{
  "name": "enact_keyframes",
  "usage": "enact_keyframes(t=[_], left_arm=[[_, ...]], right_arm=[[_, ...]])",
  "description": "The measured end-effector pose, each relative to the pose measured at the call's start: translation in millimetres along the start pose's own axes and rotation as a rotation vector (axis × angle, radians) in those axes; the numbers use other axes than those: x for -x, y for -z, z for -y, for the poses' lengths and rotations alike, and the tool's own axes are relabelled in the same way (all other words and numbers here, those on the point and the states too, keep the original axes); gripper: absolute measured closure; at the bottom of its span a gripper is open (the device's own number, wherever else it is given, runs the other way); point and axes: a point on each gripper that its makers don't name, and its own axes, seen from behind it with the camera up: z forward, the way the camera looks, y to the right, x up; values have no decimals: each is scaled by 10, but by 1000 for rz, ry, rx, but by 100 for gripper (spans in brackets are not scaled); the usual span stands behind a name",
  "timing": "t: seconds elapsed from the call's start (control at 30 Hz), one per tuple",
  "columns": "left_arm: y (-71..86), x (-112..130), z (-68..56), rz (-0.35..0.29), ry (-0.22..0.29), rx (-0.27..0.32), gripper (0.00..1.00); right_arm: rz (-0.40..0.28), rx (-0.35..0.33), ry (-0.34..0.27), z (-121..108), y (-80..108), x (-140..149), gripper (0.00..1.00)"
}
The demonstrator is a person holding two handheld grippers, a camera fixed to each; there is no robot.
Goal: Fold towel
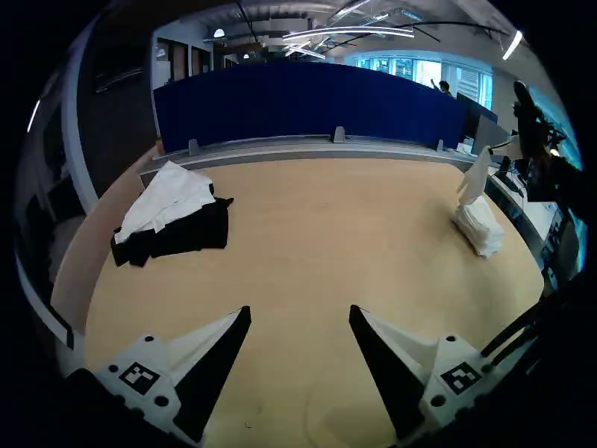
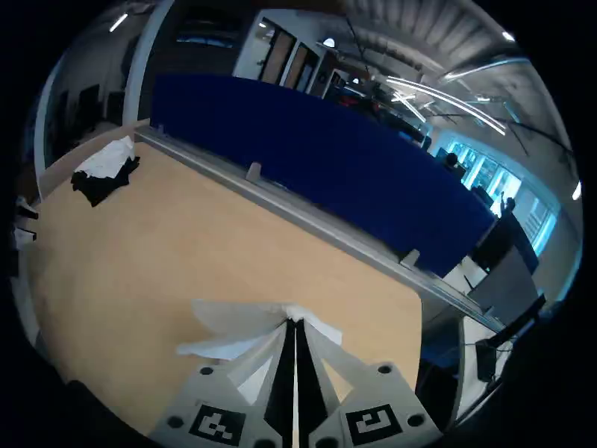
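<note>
While my right gripper pinches a white towel over the far-right stack, my left gripper hovers, jaws spread; I'd lift clear, then take a corner.

Soft, even office light; sharp in the middle, bent and dim toward the rim.

In the left gripper view, long white ceiling strip lights at twelve o'clock and bright blue-tinted windows at one o'clock light the pale wooden tabletop evenly, leaving only faint shadows. The windows wash out to cyan glare. The long dark blue fabric partition bows with the fisheye distortion. In the right gripper view, the white cloth towel at six o'clock is almost overexposed, its folds barely shaded. Both views darken toward nine o'clock.
</note>
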Motion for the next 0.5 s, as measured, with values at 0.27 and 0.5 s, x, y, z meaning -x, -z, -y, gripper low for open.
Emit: enact_keyframes(t=[0.27, 0.5], left_arm=[[15, -16, -43, 0, -14, 4, 2], [23, 5, -70, 1, -16, 7, 2]], right_arm=[[61, 31, -55, -38, 193, 574, 96], [136, 56, -120, -9, 270, 1195, 96]])
